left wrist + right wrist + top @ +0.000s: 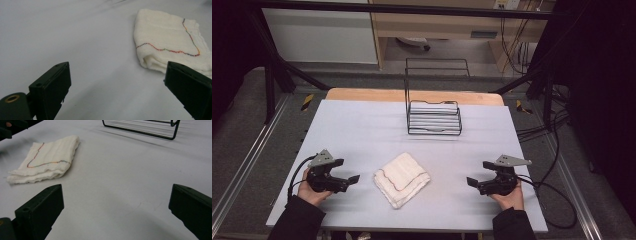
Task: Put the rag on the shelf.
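A folded white cloth (401, 179) with a coloured stitched hem lies on the table between my two hands. My left gripper (349, 171) rests low at the left, jaws open and empty, pointing toward the cloth (170, 42), which sits just ahead and to the right of its jaws. At the right my right gripper (478, 174) is also open and empty, aimed leftward; the cloth (47, 160) lies ahead to the left of its jaws. Neither gripper touches the cloth.
A black wire rack (434, 116) stands at the back middle of the white table (362, 130), its base (145, 128) seen ahead of the right gripper. Cables trail off the table's right side. Dark frame bars surround the table.
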